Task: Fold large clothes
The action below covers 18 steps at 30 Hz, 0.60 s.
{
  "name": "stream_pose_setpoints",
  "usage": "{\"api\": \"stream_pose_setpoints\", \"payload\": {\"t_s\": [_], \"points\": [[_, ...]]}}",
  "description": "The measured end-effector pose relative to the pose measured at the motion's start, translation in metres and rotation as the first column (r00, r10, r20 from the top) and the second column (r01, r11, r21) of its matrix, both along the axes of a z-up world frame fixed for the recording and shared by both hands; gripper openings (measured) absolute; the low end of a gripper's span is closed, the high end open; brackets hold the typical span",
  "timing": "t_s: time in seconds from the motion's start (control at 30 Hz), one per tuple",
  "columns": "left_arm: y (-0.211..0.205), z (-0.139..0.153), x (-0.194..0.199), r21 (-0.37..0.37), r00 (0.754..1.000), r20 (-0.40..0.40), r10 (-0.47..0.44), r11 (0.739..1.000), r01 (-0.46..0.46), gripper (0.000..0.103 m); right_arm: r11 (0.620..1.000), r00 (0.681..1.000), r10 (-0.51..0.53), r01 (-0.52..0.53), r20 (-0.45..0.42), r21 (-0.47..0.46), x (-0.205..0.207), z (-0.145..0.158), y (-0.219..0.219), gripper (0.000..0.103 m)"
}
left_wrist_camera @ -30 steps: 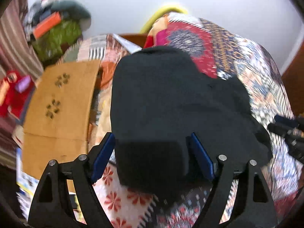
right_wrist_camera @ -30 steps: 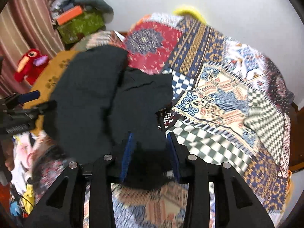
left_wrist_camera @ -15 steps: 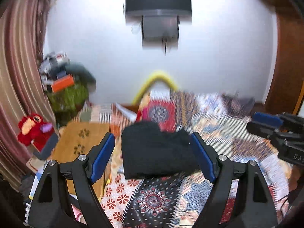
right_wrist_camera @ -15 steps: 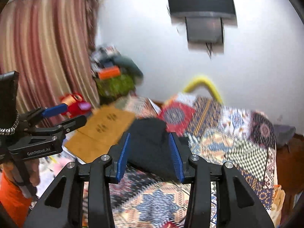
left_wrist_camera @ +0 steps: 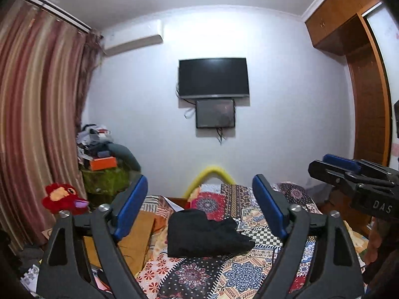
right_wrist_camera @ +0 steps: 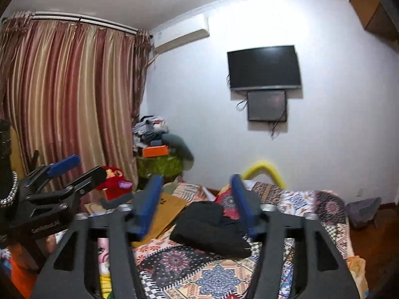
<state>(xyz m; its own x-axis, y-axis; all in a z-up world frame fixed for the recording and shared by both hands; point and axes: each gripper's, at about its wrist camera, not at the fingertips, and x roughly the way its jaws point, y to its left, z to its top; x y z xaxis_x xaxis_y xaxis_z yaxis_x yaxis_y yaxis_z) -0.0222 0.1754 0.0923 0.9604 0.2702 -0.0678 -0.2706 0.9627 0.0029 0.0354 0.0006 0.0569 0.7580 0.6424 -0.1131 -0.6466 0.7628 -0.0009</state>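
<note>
A black garment [left_wrist_camera: 204,233] lies folded in a rough heap on the patterned bedspread [left_wrist_camera: 224,274], well ahead of both grippers; it also shows in the right wrist view [right_wrist_camera: 212,226]. My left gripper [left_wrist_camera: 199,211] is open and empty, raised and pulled back from the garment. My right gripper [right_wrist_camera: 195,204] is open and empty, also raised and back; it shows at the right edge of the left wrist view [left_wrist_camera: 349,174]. The left gripper shows at the left of the right wrist view [right_wrist_camera: 72,172].
A brown cardboard sheet [left_wrist_camera: 139,239] lies left of the garment. A red plush toy [left_wrist_camera: 62,196] and a cluttered pile [left_wrist_camera: 104,159] stand by the curtain. A TV [left_wrist_camera: 213,78] hangs on the far wall. A wooden wardrobe [left_wrist_camera: 369,99] is at the right.
Both grippers have let go of the black garment, pulled back and lifted, tilting up from the bed to the wall. The right gripper has opened wider. The garment stays on the bed.
</note>
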Motion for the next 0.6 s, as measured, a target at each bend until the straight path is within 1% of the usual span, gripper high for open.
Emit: {"api": "stream_pose_setpoints", "payload": {"t_s": [0.03, 0.07, 0.1, 0.13, 0.17, 0.27, 0.33, 0.47, 0.6], "points": [[-0.002, -0.002, -0.004, -0.001, 1.0, 0.006, 0.01, 1.0, -0.01, 0.091, 1.0, 1.0, -0.012, 0.012, 0.008, 0.01, -0.002, -0.001, -0.001, 0.084], [-0.003, -0.005, -0.008, -0.002, 1.0, 0.012, 0.029, 1.0, -0.029, 0.093, 0.999, 1.0, -0.027, 0.027, 0.016, 0.019, -0.003, -0.001, -0.002, 0.092], [-0.005, -0.007, -0.011, -0.003, 0.999, 0.016, 0.041, 0.999, -0.041, 0.097, 0.998, 0.998, -0.05, 0.049, 0.027, 0.032, -0.006, -0.002, -0.001, 0.097], [-0.004, -0.009, -0.011, -0.008, 0.999, 0.018, 0.046, 0.999, -0.046, 0.1, 0.997, 0.997, -0.063, 0.062, 0.032, 0.039, -0.008, -0.001, -0.002, 0.099], [-0.003, -0.011, -0.013, -0.027, 0.999, 0.024, 0.049, 0.998, -0.048, 0.102, 0.996, 0.997, -0.072, 0.071, 0.033, 0.045, -0.009, -0.001, -0.003, 0.102], [-0.002, -0.015, -0.017, -0.056, 0.999, 0.021, 0.042, 0.998, -0.041, 0.102, 0.995, 0.996, -0.085, 0.084, 0.017, 0.049, -0.005, 0.0, -0.003, 0.103], [-0.003, -0.016, -0.022, -0.056, 0.999, 0.018, 0.049, 0.997, -0.048, 0.103, 0.996, 0.997, -0.078, 0.078, 0.001, 0.043, -0.002, 0.001, -0.002, 0.103], [-0.002, -0.02, -0.02, -0.062, 0.999, 0.004, 0.049, 0.997, -0.048, 0.103, 0.995, 0.996, -0.089, 0.089, -0.008, 0.035, 0.003, 0.0, -0.003, 0.103], [-0.003, -0.024, -0.018, -0.069, 0.999, -0.009, 0.044, 0.997, -0.044, 0.103, 0.997, 0.997, -0.077, 0.078, -0.026, 0.03, 0.003, -0.005, -0.006, 0.103]]}}
